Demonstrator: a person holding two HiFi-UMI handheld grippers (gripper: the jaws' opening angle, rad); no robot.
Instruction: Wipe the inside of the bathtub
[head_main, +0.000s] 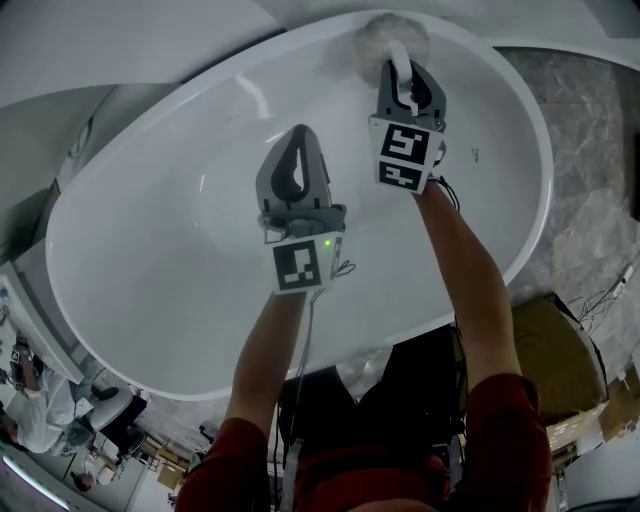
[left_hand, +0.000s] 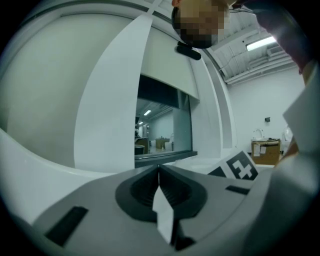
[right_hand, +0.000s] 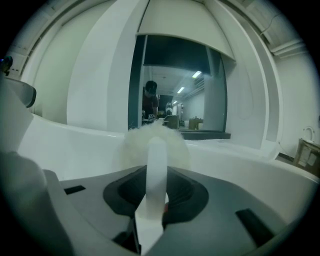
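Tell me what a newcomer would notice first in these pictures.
The big white oval bathtub fills the head view. At its far end the right gripper is shut on the handle of a fluffy white brush, whose head rests against the tub's wall. The left gripper hangs shut and empty over the tub's middle.

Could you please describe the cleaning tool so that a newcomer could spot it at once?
Start at the large white oval bathtub and go to its far end, just under the rim. There the right gripper is shut on a slim white handle ending in a round, fluffy white brush head, the only fuzzy thing against the smooth tub.
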